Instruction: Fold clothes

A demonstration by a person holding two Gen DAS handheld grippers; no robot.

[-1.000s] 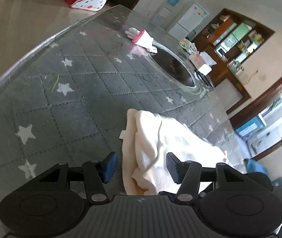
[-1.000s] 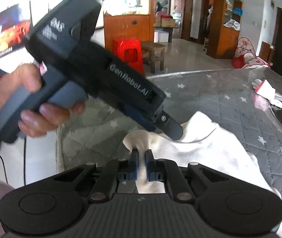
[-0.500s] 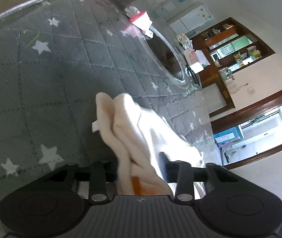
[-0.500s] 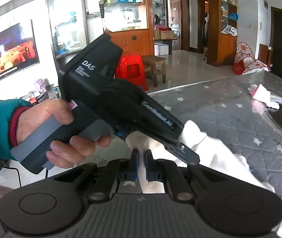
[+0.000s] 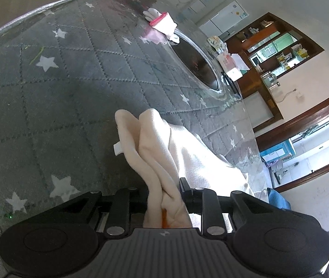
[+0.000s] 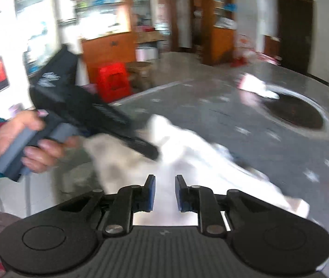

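Clothes first: a cream garment (image 5: 187,162) is lying bunched on the grey star-quilted bench (image 5: 72,92), near its close edge. Going left to right in the left wrist view, a small white tag is sticking out of the garment's left fold, then the left tongs (image 5: 164,199) are pinching a gathered fold of it, pads pressing in from both sides. Further right and back, a white glove with a pink cuff (image 5: 162,23) is sitting beside a dark round inset (image 5: 197,64) in the bench. In the blurry right wrist view, a hand (image 6: 25,141) in a teal sleeve is gripping the left tool, and the right tongs (image 6: 164,193) have just been opening, standing slightly apart with nothing pressed between them, hovering over the garment.
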